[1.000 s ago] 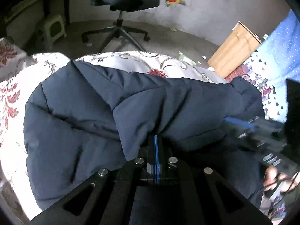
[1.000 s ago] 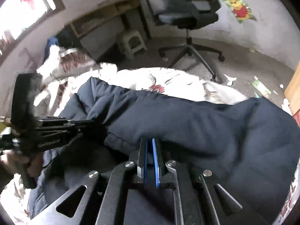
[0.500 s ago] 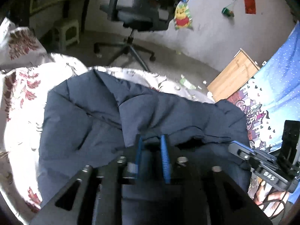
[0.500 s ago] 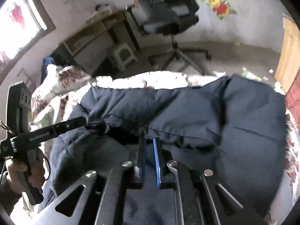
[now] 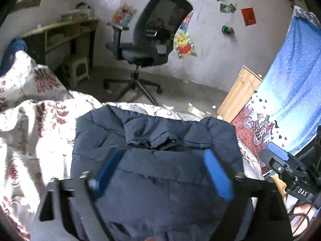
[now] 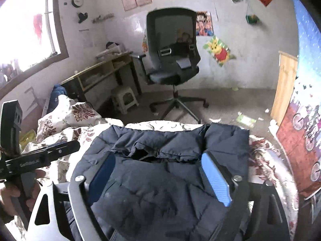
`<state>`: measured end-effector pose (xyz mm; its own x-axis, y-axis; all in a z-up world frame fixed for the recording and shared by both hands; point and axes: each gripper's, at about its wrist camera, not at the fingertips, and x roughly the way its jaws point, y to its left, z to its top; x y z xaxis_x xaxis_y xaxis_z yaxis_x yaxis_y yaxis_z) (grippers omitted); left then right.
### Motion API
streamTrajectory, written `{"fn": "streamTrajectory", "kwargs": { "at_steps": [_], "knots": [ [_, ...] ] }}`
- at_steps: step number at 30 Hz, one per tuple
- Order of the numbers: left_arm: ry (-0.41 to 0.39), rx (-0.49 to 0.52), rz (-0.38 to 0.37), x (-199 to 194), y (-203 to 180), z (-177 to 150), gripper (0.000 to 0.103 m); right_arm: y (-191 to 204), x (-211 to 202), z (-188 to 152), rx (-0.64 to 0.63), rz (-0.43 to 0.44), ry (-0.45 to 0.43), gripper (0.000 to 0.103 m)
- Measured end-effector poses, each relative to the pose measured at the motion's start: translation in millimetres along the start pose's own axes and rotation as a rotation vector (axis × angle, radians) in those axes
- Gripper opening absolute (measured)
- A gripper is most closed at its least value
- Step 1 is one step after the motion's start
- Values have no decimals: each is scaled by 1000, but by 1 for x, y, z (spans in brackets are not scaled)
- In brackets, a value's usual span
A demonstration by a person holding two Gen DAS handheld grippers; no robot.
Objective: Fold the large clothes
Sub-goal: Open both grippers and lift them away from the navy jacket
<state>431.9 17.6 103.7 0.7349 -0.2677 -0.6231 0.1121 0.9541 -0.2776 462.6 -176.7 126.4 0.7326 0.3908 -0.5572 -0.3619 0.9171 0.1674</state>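
Where the daylight pours in from the one window (image 6: 30, 26) on the far left, a single wooden desk (image 6: 100, 74) runs along the wall with one small plastic stool (image 6: 125, 98) tucked by it, and a rumpled pillow (image 5: 26, 76) in a red floral print sits at that end of the bed (image 5: 30, 140). In the person's hand (image 6: 12, 196), the left gripper (image 5: 162, 160) has just been opening; its two blue pads (image 5: 217, 178) now stand wide apart above the cloth, with nothing pinched between them. One dark navy padded jacket (image 5: 156, 180) lies folded over on the floral bedcover in front of both tools, its upper flap doubled down so that a puckered hem runs across the middle. Behind it stands one black office chair (image 5: 152, 40) on a five-spoked base, and the wall carries a bear sticker (image 5: 183, 46), one red card (image 5: 248, 17) and a few other small papers. The right gripper (image 6: 158, 164) has likewise just been spreading its jaws, and its two pads, one dark blue and one lighter blue (image 6: 215, 180), frame the jacket from above without gripping it. Scraps of litter (image 6: 245, 120) dot the floor further right, one pale wooden board (image 6: 283, 86) leans near the corner, and a blue patterned curtain (image 5: 291, 84) with bicycles and hearts hangs at the right edge.
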Motion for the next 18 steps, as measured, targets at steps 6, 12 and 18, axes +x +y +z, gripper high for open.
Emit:
{"fn": "streamTrajectory", "kwargs": {
  "at_steps": [6, 12, 18],
  "knots": [
    [-101, 45, 2, -59, -14, -11, 99, 12, -54, -10, -17, -12, -54, 101],
    [-179, 78, 29, -112, -27, -38, 101, 22, -105, -32, -44, -79, -113, 103],
    [-215, 121, 57, -160, -31, -66, 101, 33, -149, -53, -33, -81, -141, 103]
  ]
}}
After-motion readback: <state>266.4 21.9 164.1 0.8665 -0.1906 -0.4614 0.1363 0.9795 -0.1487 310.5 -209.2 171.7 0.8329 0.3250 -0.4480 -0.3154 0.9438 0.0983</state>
